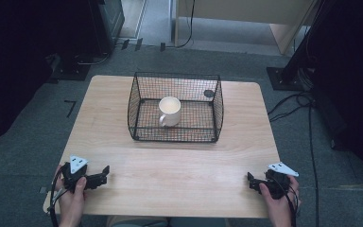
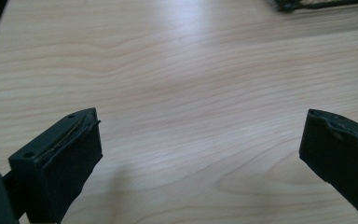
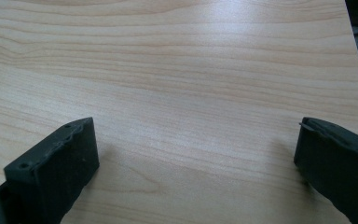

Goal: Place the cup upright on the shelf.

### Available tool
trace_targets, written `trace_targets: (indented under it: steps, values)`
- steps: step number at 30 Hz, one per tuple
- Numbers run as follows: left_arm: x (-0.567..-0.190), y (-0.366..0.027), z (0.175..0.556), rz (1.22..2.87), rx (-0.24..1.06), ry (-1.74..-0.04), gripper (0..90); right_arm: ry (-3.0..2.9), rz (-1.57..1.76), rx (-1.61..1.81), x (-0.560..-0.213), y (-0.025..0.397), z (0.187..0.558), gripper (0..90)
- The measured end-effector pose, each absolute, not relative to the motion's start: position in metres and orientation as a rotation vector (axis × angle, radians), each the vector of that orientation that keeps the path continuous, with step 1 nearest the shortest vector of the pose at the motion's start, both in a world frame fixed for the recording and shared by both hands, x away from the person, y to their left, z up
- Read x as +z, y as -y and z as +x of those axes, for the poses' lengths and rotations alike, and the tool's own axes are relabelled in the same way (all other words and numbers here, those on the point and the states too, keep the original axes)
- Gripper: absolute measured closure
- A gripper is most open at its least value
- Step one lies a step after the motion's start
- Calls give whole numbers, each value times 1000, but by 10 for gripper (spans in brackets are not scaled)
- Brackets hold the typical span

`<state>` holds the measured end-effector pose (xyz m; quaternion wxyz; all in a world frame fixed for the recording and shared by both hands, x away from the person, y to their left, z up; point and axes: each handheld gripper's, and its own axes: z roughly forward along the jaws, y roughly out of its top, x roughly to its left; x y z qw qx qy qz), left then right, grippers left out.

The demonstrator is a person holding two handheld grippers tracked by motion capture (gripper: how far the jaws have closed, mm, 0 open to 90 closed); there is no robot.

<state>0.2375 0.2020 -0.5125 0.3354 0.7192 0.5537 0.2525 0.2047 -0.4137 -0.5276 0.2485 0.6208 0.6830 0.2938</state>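
A black wire basket point(image 1: 176, 137) stands at the middle back of the light wooden table point(image 1: 170, 165). Inside it sits a white mug point(image 1: 169, 111), upright, handle toward the front left. My left gripper point(image 1: 105, 174) rests near the table's front left corner, held by a hand, well short of the basket. My right gripper point(image 1: 250, 180) rests near the front right corner. In the left gripper view the gripper point(image 2: 200, 135) stands open over bare wood, with a corner of the basket point(image 2: 307, 4) at the top edge. The right gripper point(image 3: 196, 140) is likewise open and empty.
A small dark round mark point(image 1: 209, 93) shows behind the basket's back right wall. Grey carpet surrounds the table, with cables point(image 1: 293, 104) on the floor at the right and dark equipment point(image 1: 104, 23) at the back left. Bare wood lies between the grippers and the basket.
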Motion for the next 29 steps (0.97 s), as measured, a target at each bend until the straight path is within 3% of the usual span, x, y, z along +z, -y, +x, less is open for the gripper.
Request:
trace_targets:
  steps: [12,21,29]
  values:
    - [-518,-225,230,1943,723,-1524,0,-1862,1689,802,-528,414,205,0]
    - [-520,-225,232,1944,628,-1551,0,-1862,1688,802,-528,414,205,0]
    - [-520,-221,233,1930,635,-1572,0,-1861,1689,802,-528,414,205,0]
